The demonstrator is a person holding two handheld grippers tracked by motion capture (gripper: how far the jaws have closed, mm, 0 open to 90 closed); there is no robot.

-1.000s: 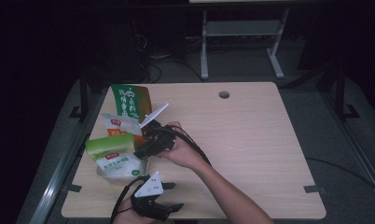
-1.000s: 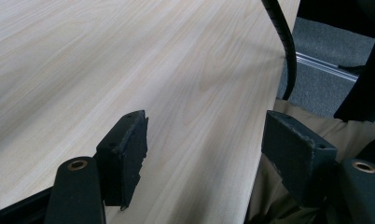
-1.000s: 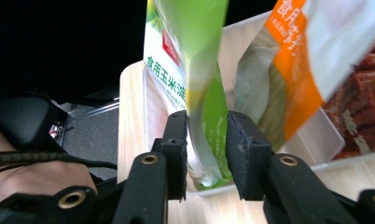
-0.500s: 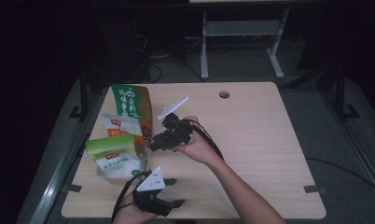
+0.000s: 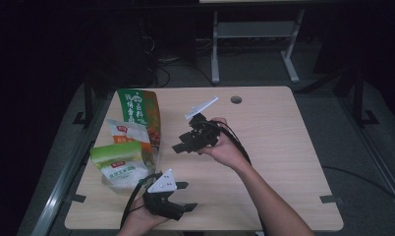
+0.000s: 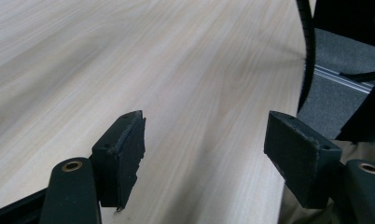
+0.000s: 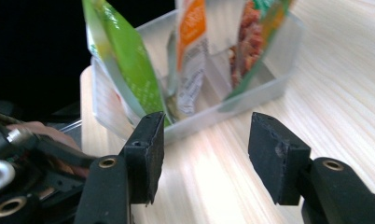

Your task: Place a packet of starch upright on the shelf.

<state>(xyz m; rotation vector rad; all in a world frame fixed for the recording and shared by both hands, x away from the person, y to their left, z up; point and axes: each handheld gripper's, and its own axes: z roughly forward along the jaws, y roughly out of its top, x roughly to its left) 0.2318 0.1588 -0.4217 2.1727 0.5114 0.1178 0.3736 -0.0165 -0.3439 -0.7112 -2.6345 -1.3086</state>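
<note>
two hand-held grippers: the right hand-held gripper (image 5: pixel 185 142) is hanging above mid-counter, released and gripping nothing; the left hand-held gripper (image 5: pixel 178 196) is sitting low at 6 o'clock, likewise spread and unloaded.
packets: three pouches are standing in a clear bin (image 7: pixel 251 100) at 9 o'clock on the counter (image 5: pixel 284 147), the green pouch (image 7: pixel 125 70) leaning nearest.
risk: glossy film is likely slipping between flat pads; a sideways nudge could be tipping the light bin.
textures: translucent plastic, crinkly foil, pale woodgrain.
</note>
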